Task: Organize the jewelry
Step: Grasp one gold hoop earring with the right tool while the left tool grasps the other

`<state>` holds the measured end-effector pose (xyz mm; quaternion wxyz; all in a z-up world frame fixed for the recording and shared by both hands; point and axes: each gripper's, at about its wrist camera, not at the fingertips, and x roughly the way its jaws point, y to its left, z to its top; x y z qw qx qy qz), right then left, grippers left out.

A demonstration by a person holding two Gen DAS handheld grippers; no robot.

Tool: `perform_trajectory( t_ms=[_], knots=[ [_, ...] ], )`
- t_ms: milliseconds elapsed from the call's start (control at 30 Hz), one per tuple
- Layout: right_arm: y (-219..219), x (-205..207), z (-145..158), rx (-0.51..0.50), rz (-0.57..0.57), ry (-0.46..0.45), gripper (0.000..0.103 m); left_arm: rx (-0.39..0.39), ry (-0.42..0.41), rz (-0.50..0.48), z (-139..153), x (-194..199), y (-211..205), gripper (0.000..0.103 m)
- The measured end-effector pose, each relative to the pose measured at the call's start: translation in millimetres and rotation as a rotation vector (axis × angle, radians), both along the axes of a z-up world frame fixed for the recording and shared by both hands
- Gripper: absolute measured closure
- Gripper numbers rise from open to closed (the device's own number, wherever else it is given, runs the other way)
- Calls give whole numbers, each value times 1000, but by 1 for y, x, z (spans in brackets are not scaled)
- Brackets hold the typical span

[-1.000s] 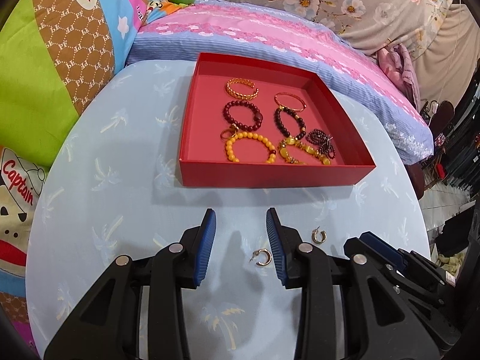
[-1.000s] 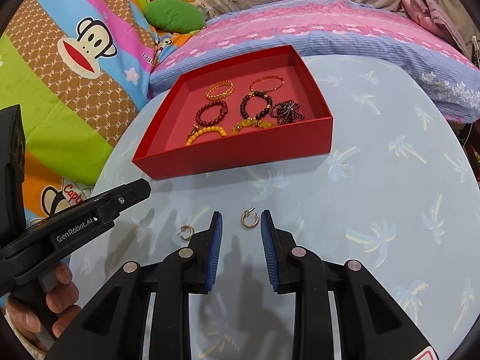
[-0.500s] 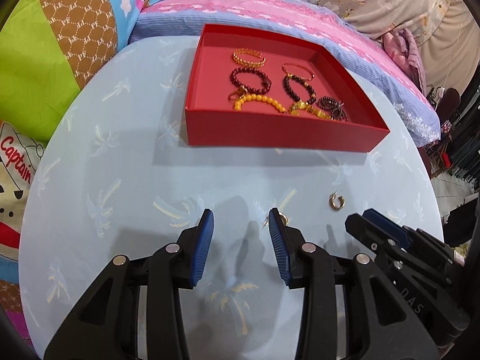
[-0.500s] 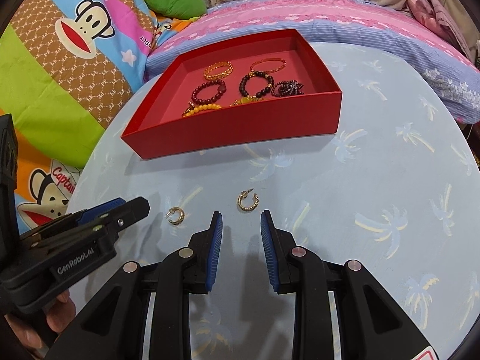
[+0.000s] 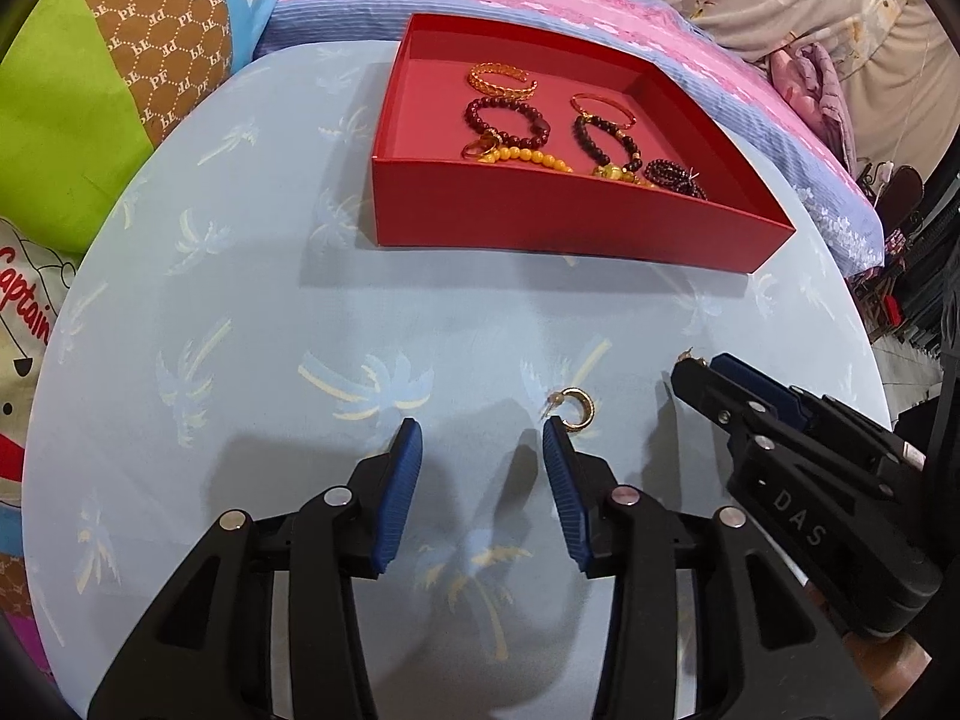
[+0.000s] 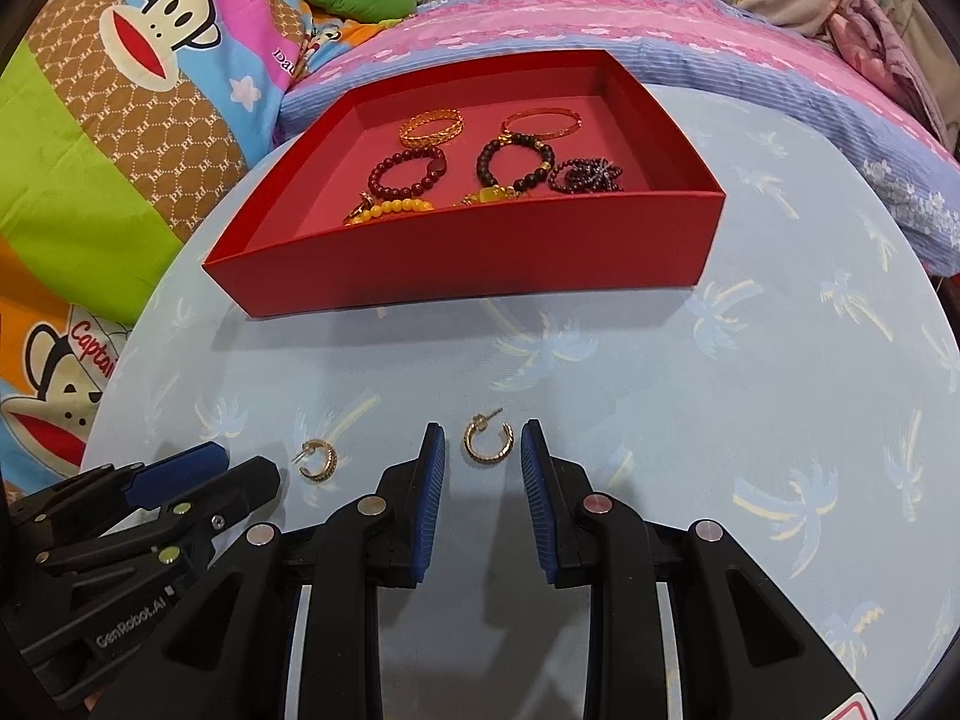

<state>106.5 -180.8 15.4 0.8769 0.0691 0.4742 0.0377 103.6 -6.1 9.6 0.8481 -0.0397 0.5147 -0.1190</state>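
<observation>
Two gold hoop earrings lie on the light blue tablecloth. The left earring (image 5: 575, 409) (image 6: 319, 458) lies just beyond the right finger of my open left gripper (image 5: 483, 435). The right earring (image 6: 487, 441) lies between the fingertips of my open right gripper (image 6: 483, 438); in the left wrist view only a sliver (image 5: 685, 354) shows by that gripper's tip. A red box (image 5: 564, 228) (image 6: 480, 252) at the far side holds several bracelets and a ring.
The round table (image 6: 750, 390) with palm print stands against a bed with a pink and blue striped pillow (image 6: 600, 30) and a monkey-print quilt (image 6: 120, 90). My left gripper body (image 6: 138, 516) sits low left in the right wrist view.
Both grippers have moved lower and nearer the table. The right gripper advanced so the right earring now sits between its fingertips. The left earring now shows beside the left gripper's right finger.
</observation>
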Motion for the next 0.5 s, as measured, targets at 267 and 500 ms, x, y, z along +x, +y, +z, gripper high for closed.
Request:
perform_trajectory(
  t_ms=[267,500],
  knots=[
    [9,1,-2,-96,18,-29,86,6,-2,-3,0,2,-3,61],
    [0,-4,-1,-65,-2,-23,87,-4,-1,-21,1,0,-9,61]
  ],
)
